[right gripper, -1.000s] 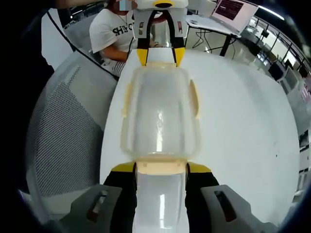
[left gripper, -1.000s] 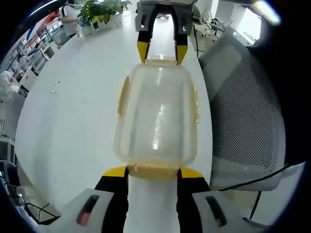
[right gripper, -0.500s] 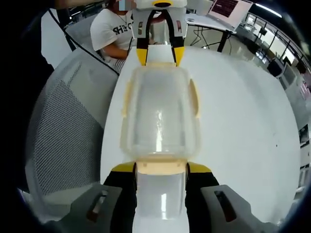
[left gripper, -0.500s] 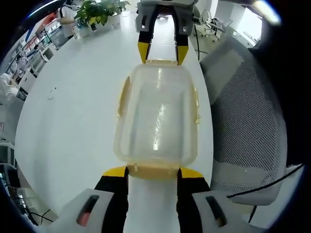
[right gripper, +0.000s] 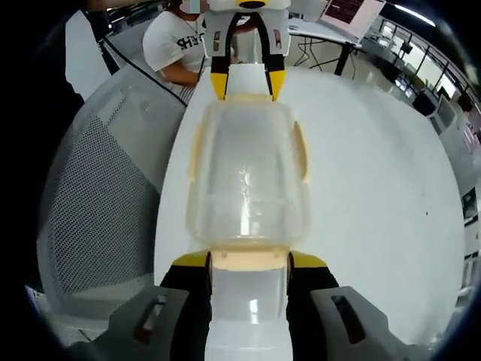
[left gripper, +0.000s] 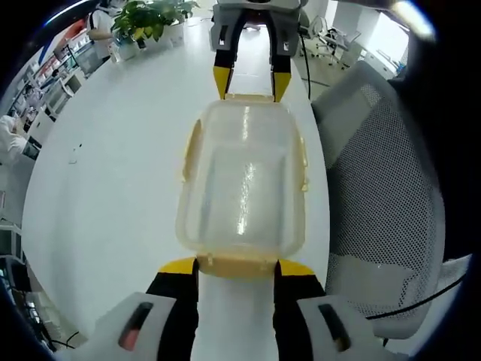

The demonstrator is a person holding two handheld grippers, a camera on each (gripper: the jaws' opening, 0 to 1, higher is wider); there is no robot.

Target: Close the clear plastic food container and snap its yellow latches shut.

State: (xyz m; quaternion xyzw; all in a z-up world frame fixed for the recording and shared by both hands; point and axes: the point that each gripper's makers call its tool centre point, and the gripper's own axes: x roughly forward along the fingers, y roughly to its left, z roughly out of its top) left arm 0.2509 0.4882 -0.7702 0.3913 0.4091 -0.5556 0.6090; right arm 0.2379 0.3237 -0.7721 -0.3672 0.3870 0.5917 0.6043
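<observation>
The clear plastic container (left gripper: 242, 184) with its lid on hangs level between my two grippers, above a white table (left gripper: 113, 150). My left gripper (left gripper: 237, 265) is shut on the container's near end, its yellow-tipped jaws flanking the pale yellow end latch (left gripper: 237, 262). Facing it, my right gripper (left gripper: 250, 83) clamps the far end. In the right gripper view the same container (right gripper: 248, 177) runs from my right gripper (right gripper: 249, 261) up to the left gripper (right gripper: 248, 83). Yellow side latches (left gripper: 189, 150) (right gripper: 301, 154) lie along the long sides.
A grey mesh office chair (left gripper: 376, 188) (right gripper: 98, 188) stands close beside the table's edge. Potted plants (left gripper: 150, 19) sit at the table's far end. A seated person in a white shirt (right gripper: 176, 45) and a desk with a screen (right gripper: 349, 15) lie beyond.
Both views have drifted slightly across the table and chair. The container keeps the same place between the two grippers, and both holds are unchanged.
</observation>
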